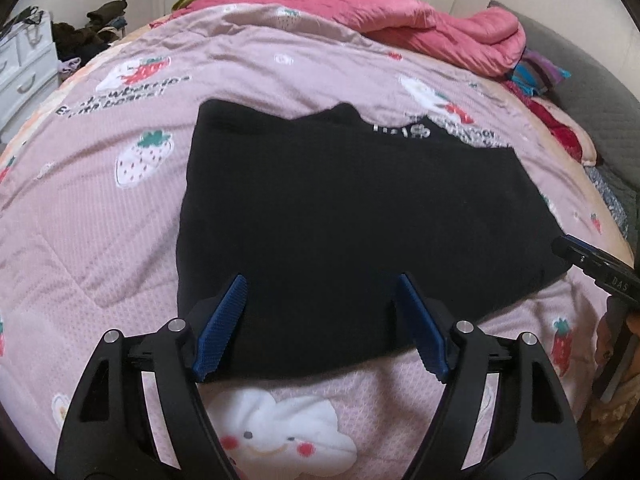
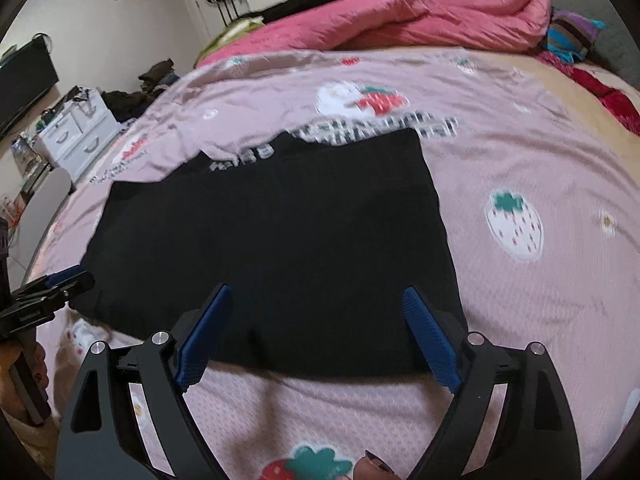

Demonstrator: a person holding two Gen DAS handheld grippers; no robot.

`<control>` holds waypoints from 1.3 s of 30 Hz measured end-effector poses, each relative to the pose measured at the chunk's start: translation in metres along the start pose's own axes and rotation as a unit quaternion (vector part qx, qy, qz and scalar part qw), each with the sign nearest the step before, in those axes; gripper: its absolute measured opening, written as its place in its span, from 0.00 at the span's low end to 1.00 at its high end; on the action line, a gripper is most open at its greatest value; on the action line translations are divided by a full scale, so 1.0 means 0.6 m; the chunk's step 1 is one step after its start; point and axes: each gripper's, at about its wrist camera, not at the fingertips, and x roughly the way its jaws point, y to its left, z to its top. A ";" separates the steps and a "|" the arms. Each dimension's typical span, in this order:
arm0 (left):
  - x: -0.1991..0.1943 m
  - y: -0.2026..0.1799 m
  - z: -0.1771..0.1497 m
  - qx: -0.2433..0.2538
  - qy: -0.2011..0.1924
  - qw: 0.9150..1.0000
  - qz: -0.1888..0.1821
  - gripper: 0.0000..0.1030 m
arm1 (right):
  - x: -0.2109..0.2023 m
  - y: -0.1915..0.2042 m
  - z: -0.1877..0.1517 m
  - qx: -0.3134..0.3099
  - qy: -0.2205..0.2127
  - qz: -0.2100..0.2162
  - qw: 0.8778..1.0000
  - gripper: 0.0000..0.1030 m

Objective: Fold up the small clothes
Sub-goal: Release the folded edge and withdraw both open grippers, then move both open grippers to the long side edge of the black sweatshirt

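A black garment [image 1: 340, 200] lies spread flat on the pink strawberry-print quilt [image 1: 100, 220]. White lettering shows near its far edge. My left gripper [image 1: 322, 278] hangs open over the garment's near edge, with cloth below the blue pads but nothing pinched. In the right wrist view the same garment [image 2: 280, 232] lies on the quilt [image 2: 540, 300]. My right gripper [image 2: 317, 289] stands open above its near edge, with nothing in its grip. Each gripper peeks into the other's view: the right gripper [image 1: 592, 264] beside the garment's right corner, the left gripper [image 2: 60, 284] beside its left corner.
A bunched pink duvet [image 1: 440, 28] lies along the far side of the bed. A striped cloth [image 1: 536, 72] and red fabric sit at the far right. White drawers [image 2: 76, 136] and dark clothes piles stand left of the bed. Wardrobe doors line the back wall.
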 end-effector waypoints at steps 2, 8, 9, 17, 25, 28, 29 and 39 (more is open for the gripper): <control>0.000 -0.001 -0.006 0.001 0.001 1.000 -0.001 0.68 | 0.008 -0.009 -0.009 0.009 0.014 -0.008 1.000 0.84; -0.006 0.001 -0.021 0.000 0.004 1.000 -0.002 0.68 | 0.000 -0.013 -0.027 0.013 0.015 -0.010 1.000 0.84; -0.007 0.002 -0.023 0.000 0.005 1.000 -0.001 0.68 | -0.002 -0.012 -0.030 0.013 0.014 -0.010 1.000 0.84; -0.030 0.012 -0.039 -0.006 -0.005 1.000 -0.008 0.68 | -0.017 -0.002 -0.049 0.014 0.011 -0.011 1.000 0.92; -0.052 0.048 -0.047 -0.027 -0.012 1.000 0.006 0.90 | -0.041 0.056 -0.052 -0.019 -0.019 0.013 1.000 0.96; -0.058 0.073 -0.048 -0.044 -0.015 0.999 0.020 0.91 | -0.039 0.093 -0.052 -0.049 -0.019 0.024 0.998 0.96; -0.059 0.080 -0.047 -0.048 -0.015 0.998 0.024 0.91 | -0.038 0.106 -0.052 -0.059 -0.020 0.025 0.998 0.96; -0.068 0.131 -0.027 -0.063 -0.019 0.996 0.061 0.91 | -0.010 0.251 -0.053 -0.163 -0.014 0.056 0.985 0.96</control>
